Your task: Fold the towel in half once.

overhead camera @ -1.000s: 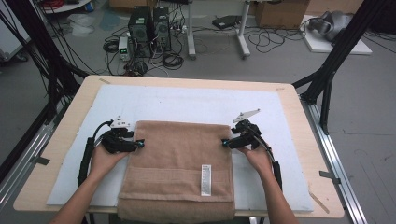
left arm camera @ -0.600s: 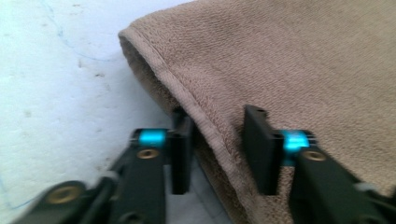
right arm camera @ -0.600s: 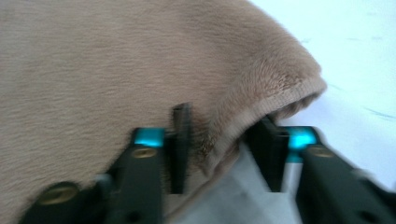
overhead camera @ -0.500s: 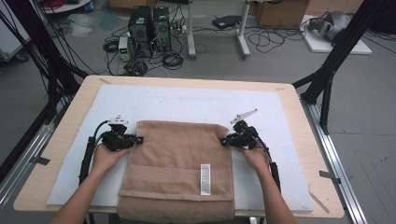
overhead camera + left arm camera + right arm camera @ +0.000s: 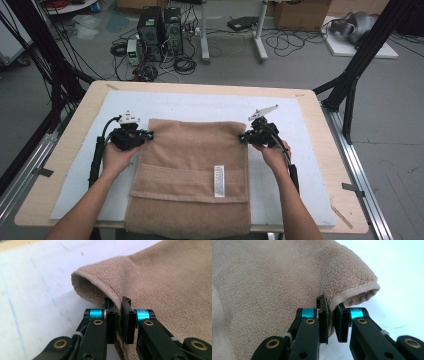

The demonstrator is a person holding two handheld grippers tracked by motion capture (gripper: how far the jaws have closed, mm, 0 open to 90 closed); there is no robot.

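Observation:
A tan towel point(image 5: 192, 170) lies folded on the white mat, with a white label point(image 5: 218, 181) on its near half. My left gripper point(image 5: 148, 135) is at the towel's left edge near the far corner. In the left gripper view the left gripper point(image 5: 119, 305) is shut on the hem of the towel point(image 5: 162, 282), and its jaws have just been closing. My right gripper point(image 5: 242, 137) is at the right edge near the other far corner. In the right gripper view the right gripper point(image 5: 330, 305) pinches the hem of the towel point(image 5: 274, 282), its jaws also just closed. Both corners are lifted slightly.
The white mat point(image 5: 200, 107) covers a wooden table point(image 5: 65, 150). Black frame struts point(image 5: 350, 95) stand at the table's right and left sides. Computers and cables point(image 5: 160, 35) lie on the floor beyond the far edge.
Both grippers went from open beside the towel's side edges to shut on the hems. Both hands have risen a little, lifting the far corners off the mat.

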